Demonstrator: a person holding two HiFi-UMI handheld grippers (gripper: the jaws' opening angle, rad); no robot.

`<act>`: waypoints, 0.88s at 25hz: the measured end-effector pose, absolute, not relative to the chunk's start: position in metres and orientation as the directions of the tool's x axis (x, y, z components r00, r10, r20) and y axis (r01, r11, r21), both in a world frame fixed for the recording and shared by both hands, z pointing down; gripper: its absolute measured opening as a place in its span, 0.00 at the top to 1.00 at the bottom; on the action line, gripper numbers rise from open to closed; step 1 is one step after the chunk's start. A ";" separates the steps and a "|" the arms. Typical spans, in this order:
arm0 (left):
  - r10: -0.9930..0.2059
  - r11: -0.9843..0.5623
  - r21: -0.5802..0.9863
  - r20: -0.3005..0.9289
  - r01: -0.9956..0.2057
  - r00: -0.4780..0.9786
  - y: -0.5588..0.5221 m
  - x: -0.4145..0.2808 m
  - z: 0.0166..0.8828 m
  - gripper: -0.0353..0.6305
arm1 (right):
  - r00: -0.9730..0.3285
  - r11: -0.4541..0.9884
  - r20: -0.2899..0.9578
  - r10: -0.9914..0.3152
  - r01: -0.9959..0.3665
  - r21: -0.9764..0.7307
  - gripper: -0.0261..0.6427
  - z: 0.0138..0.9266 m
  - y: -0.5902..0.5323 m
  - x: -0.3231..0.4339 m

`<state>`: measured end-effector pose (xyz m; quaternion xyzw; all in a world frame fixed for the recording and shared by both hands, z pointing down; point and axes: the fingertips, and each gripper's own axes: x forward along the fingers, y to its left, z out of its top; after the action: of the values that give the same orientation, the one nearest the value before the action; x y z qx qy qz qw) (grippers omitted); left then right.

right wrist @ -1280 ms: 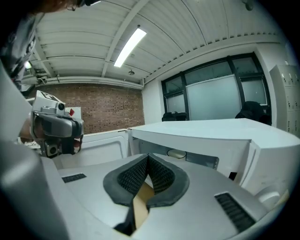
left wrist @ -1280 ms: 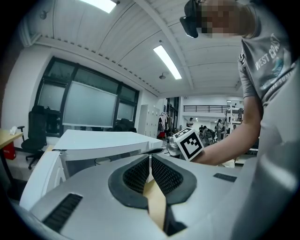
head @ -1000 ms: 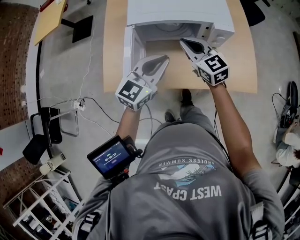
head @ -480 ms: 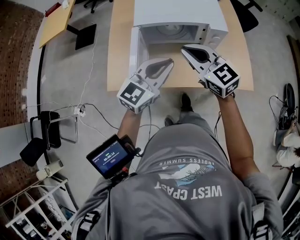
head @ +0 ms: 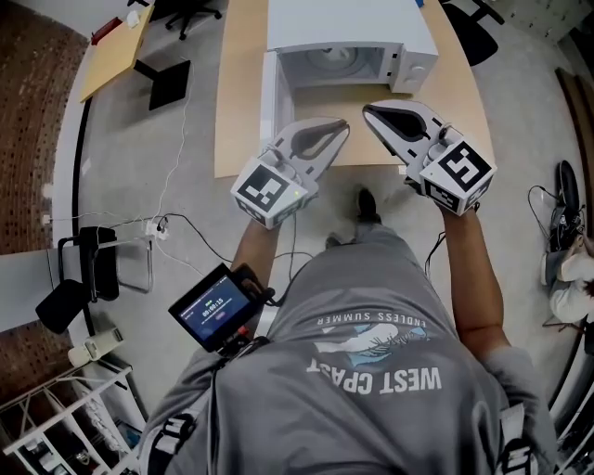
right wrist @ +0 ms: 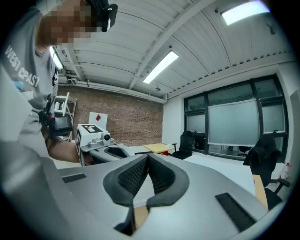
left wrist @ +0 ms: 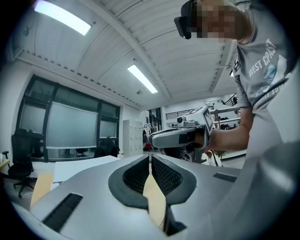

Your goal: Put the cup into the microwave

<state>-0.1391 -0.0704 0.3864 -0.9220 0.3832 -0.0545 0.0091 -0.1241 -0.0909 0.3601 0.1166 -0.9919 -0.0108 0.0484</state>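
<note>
White microwave (head: 343, 23) beyond left hand-held gripper (head: 344, 124) and right hand-held gripper (head: 368, 109), both pressed together

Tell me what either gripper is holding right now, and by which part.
Nothing is held: the left gripper and the right gripper are both shut with nothing between the jaws.
</note>
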 end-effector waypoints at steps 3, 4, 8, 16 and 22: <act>-0.698 -0.716 -0.072 0.086 -0.694 0.711 -0.050 -0.104 0.376 0.91 | -0.972 0.975 0.076 -0.222 -0.219 0.043 0.93 0.346 -0.061 -0.086; -0.693 -0.721 -0.079 0.084 -0.689 0.716 -0.043 -0.093 0.374 0.91 | -0.972 0.974 0.072 -0.223 -0.220 0.048 0.93 0.343 -0.051 -0.074; -0.670 -0.742 -0.117 0.105 -0.660 0.735 -0.010 -0.048 0.392 0.91 | -0.967 0.967 0.058 -0.250 -0.247 0.057 0.93 0.355 -0.007 -0.025; -0.668 -0.744 -0.149 0.124 -0.652 0.734 0.014 -0.033 0.404 0.91 | -0.968 0.968 0.036 -0.248 -0.246 0.047 0.93 0.365 0.023 -0.006; -0.680 -0.731 -0.189 0.128 -0.656 0.722 0.001 -0.048 0.396 0.91 | -0.966 0.968 0.067 -0.249 -0.248 0.023 0.93 0.346 0.017 0.000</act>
<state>-0.0478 0.0012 0.3963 -0.9255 0.3609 -0.0945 0.0653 0.0004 0.0165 0.3461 0.1255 -0.9915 -0.0073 0.0347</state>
